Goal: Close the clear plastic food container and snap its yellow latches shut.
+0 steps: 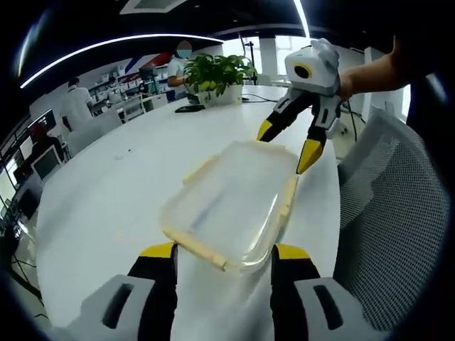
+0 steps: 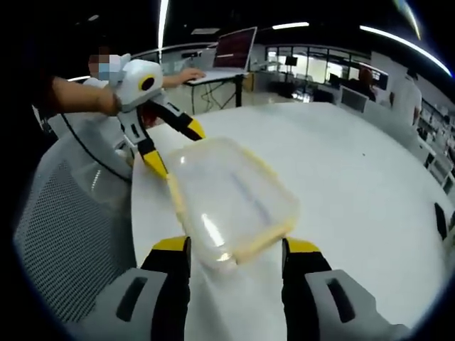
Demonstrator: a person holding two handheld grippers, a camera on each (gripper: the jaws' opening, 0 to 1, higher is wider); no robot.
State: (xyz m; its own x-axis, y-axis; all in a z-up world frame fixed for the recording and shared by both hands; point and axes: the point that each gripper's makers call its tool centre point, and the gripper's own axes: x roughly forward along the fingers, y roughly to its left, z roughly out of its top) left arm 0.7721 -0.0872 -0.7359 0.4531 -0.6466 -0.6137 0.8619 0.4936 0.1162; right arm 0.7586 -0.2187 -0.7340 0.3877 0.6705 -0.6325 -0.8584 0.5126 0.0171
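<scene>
On the white worktop (image 1: 106,192), near its edge, lies the clear plastic food container (image 1: 231,202) with its lid on and yellow latches (image 1: 288,199) along its sides. From the left gripper view, the left gripper (image 1: 224,266) has its jaws spread wide on either side of the container's near end, with nothing held between them. The right gripper (image 1: 288,145) enters that view from the far side, jaws parted, one yellow tip at the container's far corner; contact cannot be confirmed. From the right gripper view, the right gripper (image 2: 234,259) straddles the container (image 2: 231,195) the same way, jaws wide apart and empty. A grey mesh chair (image 1: 394,213) stands just beside the worktop edge. A potted plant (image 1: 217,74) and a dark flat object (image 1: 190,109) sit at the far end, well apart from the container. People stand at desks in the background.
</scene>
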